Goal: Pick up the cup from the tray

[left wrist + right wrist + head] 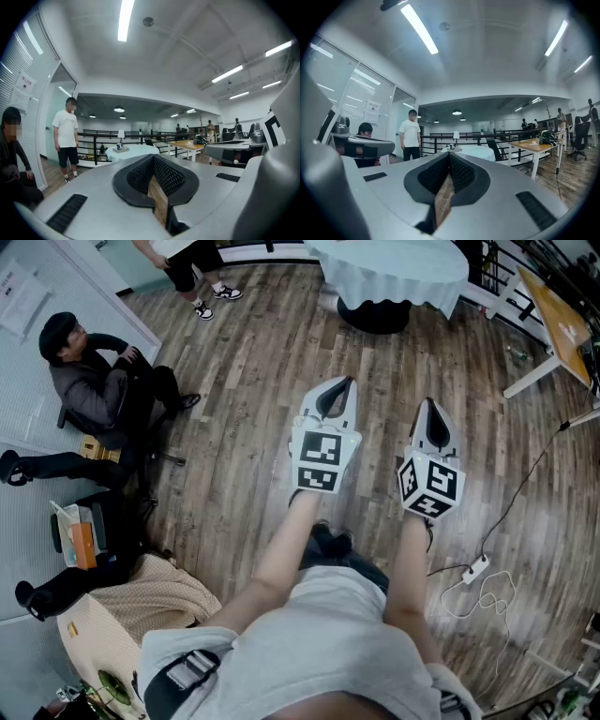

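Far ahead stands a round table point(389, 273) under a white cloth. On it, in the left gripper view, a small dark cup point(119, 146) sits on a tray point(123, 150); the right gripper view shows the same cup point(451, 146) and tray point(453, 150). In the head view the cup is out of sight. My left gripper point(336, 393) and right gripper point(432, 409) are held side by side over the wooden floor, well short of the table. Both point level toward it. The left gripper point(153, 157) and the right gripper point(449, 154) have their jaws shut with nothing between them.
A person sits on a chair point(94, 381) at the left wall and another person stands point(192, 263) near the table. A wooden desk point(562, 320) is at the far right. A power strip with its cable point(476, 570) lies on the floor to my right. A black railing point(98, 140) runs behind the table.
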`<state>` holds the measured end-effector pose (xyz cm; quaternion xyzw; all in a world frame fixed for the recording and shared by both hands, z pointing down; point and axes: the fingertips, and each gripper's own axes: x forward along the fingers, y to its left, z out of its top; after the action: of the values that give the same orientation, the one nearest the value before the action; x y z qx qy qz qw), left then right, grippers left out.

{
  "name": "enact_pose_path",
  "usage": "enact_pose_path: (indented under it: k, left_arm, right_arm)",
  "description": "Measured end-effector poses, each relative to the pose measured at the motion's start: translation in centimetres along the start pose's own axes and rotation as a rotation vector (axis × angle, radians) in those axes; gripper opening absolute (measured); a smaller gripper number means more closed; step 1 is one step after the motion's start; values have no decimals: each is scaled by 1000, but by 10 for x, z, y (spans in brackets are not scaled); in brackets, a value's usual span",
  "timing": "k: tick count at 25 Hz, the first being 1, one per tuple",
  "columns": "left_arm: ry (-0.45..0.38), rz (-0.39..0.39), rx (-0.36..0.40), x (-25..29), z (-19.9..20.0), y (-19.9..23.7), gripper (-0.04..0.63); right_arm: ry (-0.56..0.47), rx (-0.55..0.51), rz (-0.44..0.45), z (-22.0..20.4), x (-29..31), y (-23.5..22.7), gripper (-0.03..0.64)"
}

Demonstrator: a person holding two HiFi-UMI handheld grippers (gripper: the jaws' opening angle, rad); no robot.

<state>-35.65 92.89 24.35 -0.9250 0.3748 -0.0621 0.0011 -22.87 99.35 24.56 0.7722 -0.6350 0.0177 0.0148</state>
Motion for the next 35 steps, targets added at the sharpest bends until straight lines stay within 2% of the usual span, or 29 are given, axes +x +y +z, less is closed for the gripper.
enact_pose_path:
  k: [11,25,30,35]
  left_arm:
    - [-3,-2,-6,6,0,-6,6]
    - [19,37,-6,20,-12,-26,6]
    - [34,58,-10,38,-16,-13,6]
    - [31,56,-11,84,-18,12,6]
  right_arm:
    - [-4,10,5,-1,2,-6,8]
    - [6,20,51,-14,4,-33,8]
    - [17,28,66,-19,27,-38,8]
    - [18,26,65,-22,78,-43,8]
